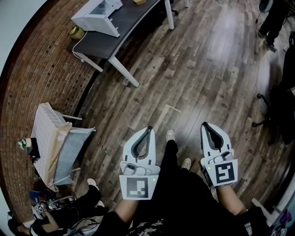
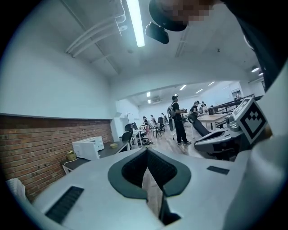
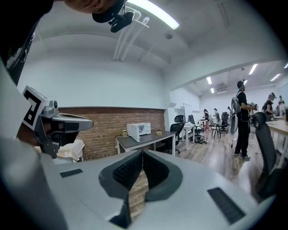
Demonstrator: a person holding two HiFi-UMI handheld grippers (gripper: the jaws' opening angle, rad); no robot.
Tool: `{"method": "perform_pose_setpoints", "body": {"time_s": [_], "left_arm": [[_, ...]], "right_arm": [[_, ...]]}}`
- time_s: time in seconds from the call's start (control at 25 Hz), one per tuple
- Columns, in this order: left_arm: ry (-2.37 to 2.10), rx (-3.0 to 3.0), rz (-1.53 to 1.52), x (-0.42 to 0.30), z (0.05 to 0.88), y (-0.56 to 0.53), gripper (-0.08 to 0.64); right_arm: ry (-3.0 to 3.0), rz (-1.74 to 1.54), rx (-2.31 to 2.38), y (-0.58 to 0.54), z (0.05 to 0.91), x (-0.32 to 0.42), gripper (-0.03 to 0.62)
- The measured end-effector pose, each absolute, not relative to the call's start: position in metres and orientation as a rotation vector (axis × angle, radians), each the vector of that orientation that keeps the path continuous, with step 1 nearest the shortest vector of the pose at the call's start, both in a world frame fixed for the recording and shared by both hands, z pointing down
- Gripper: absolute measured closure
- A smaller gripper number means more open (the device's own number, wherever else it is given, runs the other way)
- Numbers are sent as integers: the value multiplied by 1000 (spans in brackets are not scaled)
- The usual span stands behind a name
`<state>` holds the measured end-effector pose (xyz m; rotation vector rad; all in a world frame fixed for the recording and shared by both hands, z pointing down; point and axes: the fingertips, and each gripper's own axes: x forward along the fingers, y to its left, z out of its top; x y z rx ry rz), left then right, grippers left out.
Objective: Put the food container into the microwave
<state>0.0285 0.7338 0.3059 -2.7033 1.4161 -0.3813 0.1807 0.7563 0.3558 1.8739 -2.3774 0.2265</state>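
My left claw and right claw are both closed, holding nothing, far from the microwave on the surface; I can't spot the container, likely light, so I'd grip its sides.

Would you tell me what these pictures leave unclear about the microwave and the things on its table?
Microwave: door state and inside unclear; head view sees its top, gripper views show it too small.
Small yellowish item: cut off by the head view's top edge; too small elsewhere to call a food container.
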Motion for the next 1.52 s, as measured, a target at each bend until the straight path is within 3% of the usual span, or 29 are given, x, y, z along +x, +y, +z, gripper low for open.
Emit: {"method": "perform_pose_setpoints", "body": {"time_s": [1.12, 1.52], "left_arm": [[1268, -2735, -131, -33, 298, 517, 552], [1231, -2784, -180, -27, 316, 496, 552]], "right_arm": [[-2271, 68, 1877, 559, 296, 109, 528], [-2182, 68, 1936, 554, 314, 139, 528]]}}
